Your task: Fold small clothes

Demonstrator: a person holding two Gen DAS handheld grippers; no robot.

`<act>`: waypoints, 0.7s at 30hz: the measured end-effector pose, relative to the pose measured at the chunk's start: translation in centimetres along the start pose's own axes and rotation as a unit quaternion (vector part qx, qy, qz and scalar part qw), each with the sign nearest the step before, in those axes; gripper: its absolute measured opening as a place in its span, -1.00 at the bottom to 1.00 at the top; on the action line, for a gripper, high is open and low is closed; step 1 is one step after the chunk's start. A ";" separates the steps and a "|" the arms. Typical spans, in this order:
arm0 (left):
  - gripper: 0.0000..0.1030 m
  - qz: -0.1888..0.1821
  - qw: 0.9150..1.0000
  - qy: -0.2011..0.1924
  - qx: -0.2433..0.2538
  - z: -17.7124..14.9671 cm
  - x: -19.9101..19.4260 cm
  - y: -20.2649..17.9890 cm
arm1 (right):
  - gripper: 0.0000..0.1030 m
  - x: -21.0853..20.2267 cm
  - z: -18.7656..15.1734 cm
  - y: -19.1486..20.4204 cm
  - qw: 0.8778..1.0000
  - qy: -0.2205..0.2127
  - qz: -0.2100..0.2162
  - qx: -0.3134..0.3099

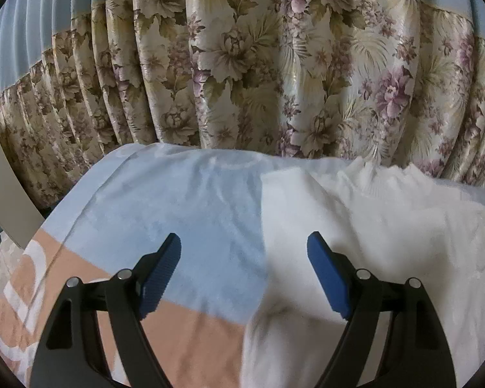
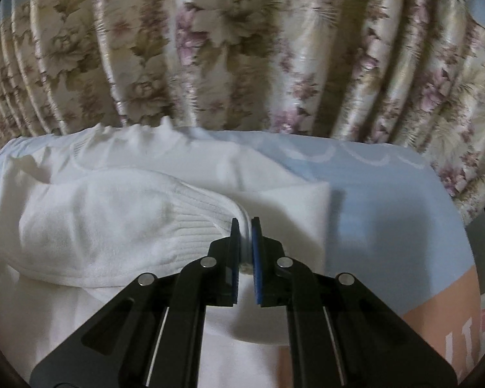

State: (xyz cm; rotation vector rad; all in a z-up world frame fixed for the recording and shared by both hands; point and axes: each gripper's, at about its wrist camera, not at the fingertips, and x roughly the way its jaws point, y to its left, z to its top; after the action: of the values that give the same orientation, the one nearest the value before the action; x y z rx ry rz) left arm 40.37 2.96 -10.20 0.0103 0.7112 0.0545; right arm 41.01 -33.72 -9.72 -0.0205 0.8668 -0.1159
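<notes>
Two wrist views over a surface covered w/ a light blue and peach blanket (image 1: pixel 184 200); what lies under the blanket not visible. Floral curtain (image 1: pixel 274 64) hanging just behind, pale blue band along its top.

Left view: left claw (image 1: pixel 244 249) spread wide, blue pads (image 1: pixel 163 274) well apart, nothing between them. Hovering above the blanket at the left edge of a white garment (image 1: pixel 355 226). Garment spread flat over the right half of the blanket, one squared corner toward the curtain, a ruffled or ribbed edge near the back. Grey panel (image 1: pixel 6 181) at far left, leaning beside the curtain.

Right view: right claw (image 2: pixel 245 226) closed tight on a ribbed cuff (image 2: pixel 197 216) of the same white garment (image 2: pixel 90 213), thin layers of white fabric pinched between the pads. Sleeve or folded section arching up from the left into the grip, lifted off the rest of the garment below. More white fabric lying flat under the claw and toward the curtain. Blanket (image 2: pixel 388 213) showing bare blue at right, peach w/ white lettering at lower right.

No containers visible in either view.
</notes>
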 end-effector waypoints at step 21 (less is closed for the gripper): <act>0.68 0.023 0.999 0.018 0.032 0.3 3.1 -2.1 | -0.68 1.0 -0.6 -6.7 0.996 0.023 -0.057 0.070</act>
State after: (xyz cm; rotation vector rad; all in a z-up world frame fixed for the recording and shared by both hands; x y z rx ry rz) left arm 42.98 1.01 -12.02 0.0881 0.7487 0.0762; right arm 40.57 -40.44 -10.44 0.0639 0.9027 -0.2848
